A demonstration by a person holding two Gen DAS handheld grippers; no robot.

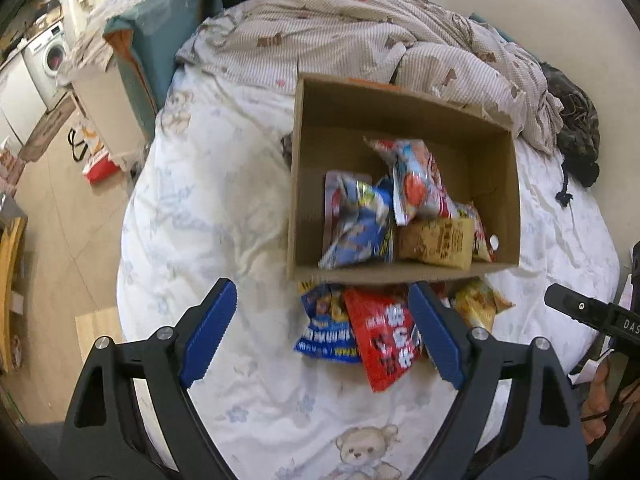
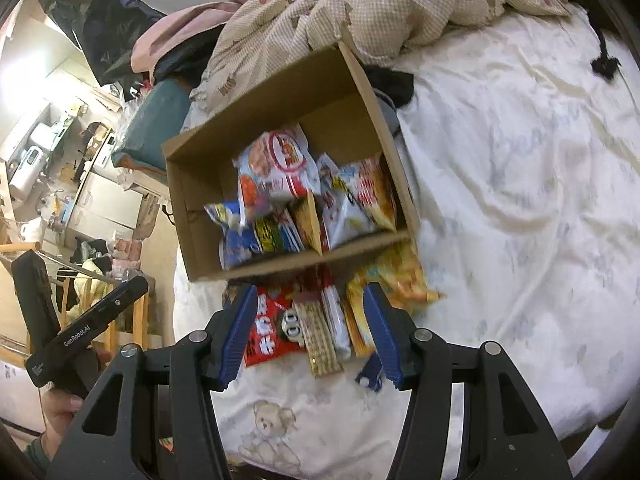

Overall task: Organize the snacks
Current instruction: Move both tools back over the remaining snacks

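Cardboard box (image 1: 304,184), two gaping tongs (image 1: 320,330) (image 2: 312,330)

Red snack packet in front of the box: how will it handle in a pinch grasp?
The red snack packet looks like thin glossy film, so probably floppy and somewhat slippery. It seems puffed, likely light, contents perhaps crushable. It overlaps the blue packet, which may drag along.

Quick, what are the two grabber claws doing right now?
Left gripper: open, holding nothing, above the bed.
Right gripper: open, holding nothing, above the loose snacks.
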